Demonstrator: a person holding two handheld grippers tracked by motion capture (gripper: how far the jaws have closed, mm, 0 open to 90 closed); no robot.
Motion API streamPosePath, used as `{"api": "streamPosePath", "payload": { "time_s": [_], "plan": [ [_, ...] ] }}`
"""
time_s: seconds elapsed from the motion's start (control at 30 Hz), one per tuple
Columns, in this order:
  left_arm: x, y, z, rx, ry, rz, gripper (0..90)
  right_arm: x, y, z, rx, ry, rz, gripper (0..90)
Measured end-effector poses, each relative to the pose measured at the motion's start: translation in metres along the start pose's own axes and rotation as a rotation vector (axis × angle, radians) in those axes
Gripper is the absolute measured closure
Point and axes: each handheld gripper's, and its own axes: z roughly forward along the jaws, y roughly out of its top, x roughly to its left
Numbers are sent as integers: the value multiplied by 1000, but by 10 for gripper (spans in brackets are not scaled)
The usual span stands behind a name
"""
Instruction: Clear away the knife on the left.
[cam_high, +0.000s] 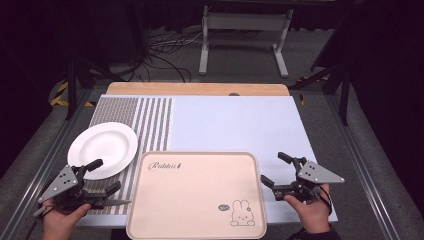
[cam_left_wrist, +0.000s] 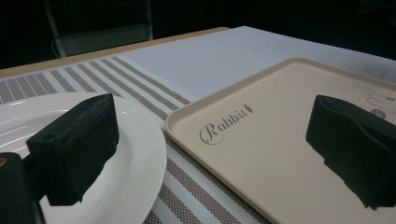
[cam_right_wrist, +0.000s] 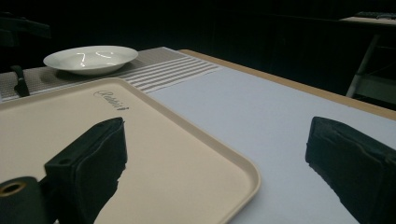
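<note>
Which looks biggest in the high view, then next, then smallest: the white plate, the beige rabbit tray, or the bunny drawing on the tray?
1. Beige rabbit tray, clearly the largest.
2. White plate, much smaller than the tray.
3. Bunny drawing, the smallest, just a little picture in the tray's corner.

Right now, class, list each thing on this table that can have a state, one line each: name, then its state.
Left gripper: open, nothing between the jaws, beside the plate.
Right gripper: open, nothing held, just right of the tray.
Plate: upright, empty, on the striped mat.
Tray: flat, empty, printed side up.
</note>
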Motion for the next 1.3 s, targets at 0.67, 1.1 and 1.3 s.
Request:
{"api": "streamPosePath", "payload": {
  "time_s": [0.67, 1.1, 1.3],
  "plan": [
    [3, 2, -6, 2, -34, 1, 41, -1, -1, 1, -5, 18, 19, 62],
    [6, 16, -7, 161, -27, 137, 98, -3, 0, -1, -13, 16, 31, 63],
    [7, 26, -8, 247, -54, 201, 99, -4, -1, 2, -7, 19, 35, 64]
  ]
}}
